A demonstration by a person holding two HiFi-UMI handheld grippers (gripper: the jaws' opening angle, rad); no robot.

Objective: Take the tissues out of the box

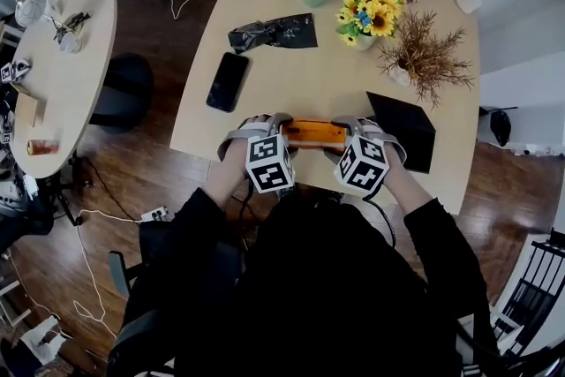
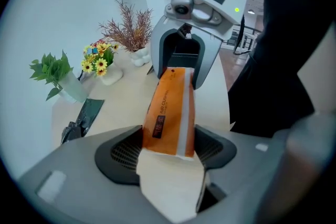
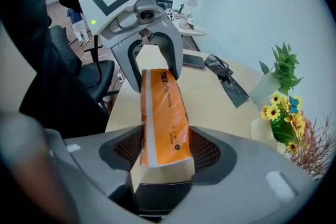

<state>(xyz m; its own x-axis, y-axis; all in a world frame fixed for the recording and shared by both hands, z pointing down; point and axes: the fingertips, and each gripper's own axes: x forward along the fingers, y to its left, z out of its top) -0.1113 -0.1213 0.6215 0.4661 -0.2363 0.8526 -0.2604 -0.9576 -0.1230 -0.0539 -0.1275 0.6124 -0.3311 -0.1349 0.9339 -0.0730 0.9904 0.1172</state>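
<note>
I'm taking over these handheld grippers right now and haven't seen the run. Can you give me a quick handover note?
Left gripper: shut on one end of the orange tissue box.
Right gripper: shut on the other end.
Box: held between them over the near edge of the wooden table. The end flap at the left end is open.
Done: box gripped, flap open.
Left: no tissues show outside the box, so all are still to be pulled out.
</note>
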